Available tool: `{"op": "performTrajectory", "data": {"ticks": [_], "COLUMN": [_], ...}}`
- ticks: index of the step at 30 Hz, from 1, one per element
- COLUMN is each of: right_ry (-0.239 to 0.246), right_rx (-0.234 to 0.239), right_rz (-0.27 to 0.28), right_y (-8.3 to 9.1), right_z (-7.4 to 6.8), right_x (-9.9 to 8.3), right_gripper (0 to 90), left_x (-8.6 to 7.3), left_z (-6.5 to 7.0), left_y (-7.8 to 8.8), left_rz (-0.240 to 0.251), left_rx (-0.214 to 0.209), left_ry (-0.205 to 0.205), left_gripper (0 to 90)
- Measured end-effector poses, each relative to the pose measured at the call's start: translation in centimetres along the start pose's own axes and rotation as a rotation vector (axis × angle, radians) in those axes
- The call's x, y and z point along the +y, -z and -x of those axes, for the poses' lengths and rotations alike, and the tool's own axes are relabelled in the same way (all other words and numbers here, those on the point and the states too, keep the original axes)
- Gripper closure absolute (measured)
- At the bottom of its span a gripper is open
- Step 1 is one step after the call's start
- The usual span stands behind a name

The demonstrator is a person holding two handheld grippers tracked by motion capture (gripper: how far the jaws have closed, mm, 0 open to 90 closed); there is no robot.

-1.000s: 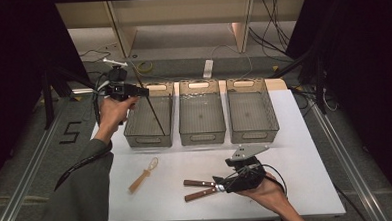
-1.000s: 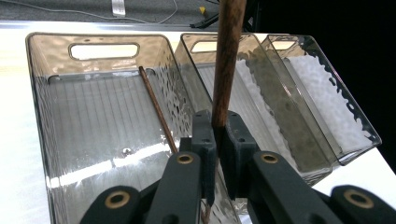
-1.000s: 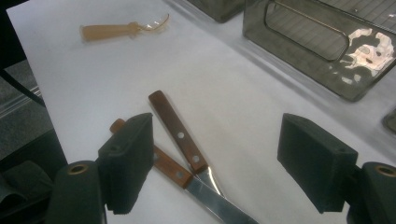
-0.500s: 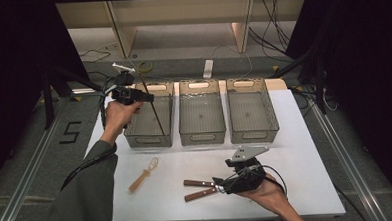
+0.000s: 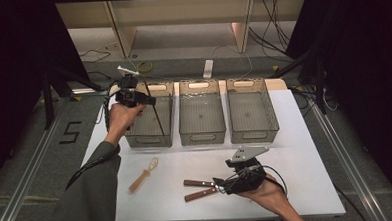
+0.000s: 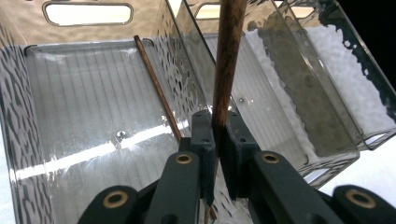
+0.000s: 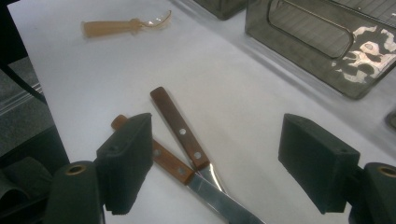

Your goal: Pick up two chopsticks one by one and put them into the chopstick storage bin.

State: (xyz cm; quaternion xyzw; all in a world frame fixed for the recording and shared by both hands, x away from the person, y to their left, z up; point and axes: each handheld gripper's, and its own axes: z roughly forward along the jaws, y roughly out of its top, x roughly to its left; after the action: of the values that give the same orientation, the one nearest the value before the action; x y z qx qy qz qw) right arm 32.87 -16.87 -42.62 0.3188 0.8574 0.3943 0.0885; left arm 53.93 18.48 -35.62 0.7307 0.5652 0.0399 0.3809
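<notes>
Fingers [image 6: 239, 140] of the left gripper [image 5: 133, 97] are pinched tight on a dark wooden chopstick [image 6: 227, 65], held steep over the left bin [image 5: 150, 135], its lower end down inside near the bin's right wall. A 2nd chopstick [image 6: 156, 86] already lies slanted on that bin's floor. Right gripper [image 7: 217, 163] rests w/ fingers spread wide over two wood-handled knives [image 7: 180, 140] on the table [image 5: 296, 151], gripping nothing.

Step in hand, I judge: dropping the held stick in beside its mate. To do it well: tip it flatter, roughly in line w/ the one inside, get the low end close to the floor, then open; a steep release could let it bounce or lean on the wall. Keep clear of the rim & the middle bin [image 5: 201, 118]. A pale plastic spoon [image 5: 144, 174] waits on the table near the front edge; the right-hand bin [image 5: 251, 113] looks empty.
</notes>
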Motion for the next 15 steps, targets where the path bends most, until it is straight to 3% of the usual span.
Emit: {"op": "performTrajectory", "data": {"ticks": [6, 15], "right_ry": [0.004, 0.005], "right_rx": [0.002, 0.003], "right_rz": [-0.004, -0.002], "right_y": [-0.1, 0.0], "right_z": [0.0, 0.0], "right_x": [0.0, 0.0], "right_gripper": [26.8, 26.9], "left_x": [0.0, -0.1], "left_z": [0.0, 0.2], "left_y": [-0.5, -1.2], "left_rz": [-0.013, -0.040], "left_rx": [0.016, 0.074], "left_ry": [0.005, -0.012], "left_gripper": [81.8, 65.2]}}
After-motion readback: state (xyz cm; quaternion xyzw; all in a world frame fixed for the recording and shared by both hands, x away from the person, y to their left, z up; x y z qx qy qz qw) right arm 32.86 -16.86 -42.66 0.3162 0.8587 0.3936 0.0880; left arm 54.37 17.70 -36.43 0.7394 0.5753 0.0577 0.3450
